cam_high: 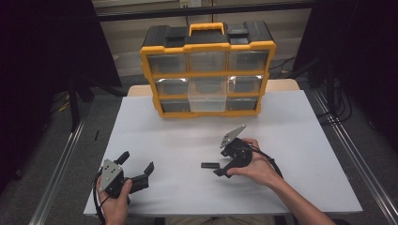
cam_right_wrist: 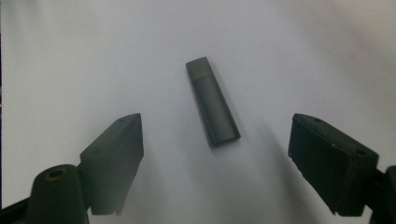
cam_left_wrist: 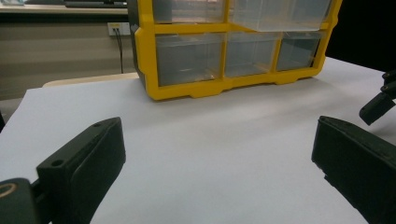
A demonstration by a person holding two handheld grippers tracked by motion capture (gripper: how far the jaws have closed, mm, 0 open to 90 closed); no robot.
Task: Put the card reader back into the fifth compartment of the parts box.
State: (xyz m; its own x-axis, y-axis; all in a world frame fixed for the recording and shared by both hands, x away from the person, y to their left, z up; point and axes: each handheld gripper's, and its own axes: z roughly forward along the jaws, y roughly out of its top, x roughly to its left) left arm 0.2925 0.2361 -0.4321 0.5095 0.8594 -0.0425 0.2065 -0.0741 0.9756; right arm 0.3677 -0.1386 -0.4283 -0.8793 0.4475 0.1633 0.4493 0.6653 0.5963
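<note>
From the high view, I see a small dark stick (cam_high: 210, 165), probably a USB drive, lying flat on the white table (cam_high: 281, 122), well in front of the yellow drawer organizer (cam_high: 208, 70). My right gripper (cam_high: 224, 164) sits just to its right, jaws spread and empty, pointing toward it. My left gripper (cam_high: 139, 169) is well apart at the near left corner, also spread and holding nothing. The right hand (cam_high: 256, 166) is clearly the nearer one.

In the left gripper view, I see both jaws wide apart over bare table, the organizer ahead, and the tip of the other gripper at the right edge.

In the right gripper view, the stick (cam_right_wrist: 213, 107) lies just ahead of the gap between my open jaws, its long axis running nearly away from me, tilted slightly. I judge that closing across its narrow width should work once I advance.
</note>
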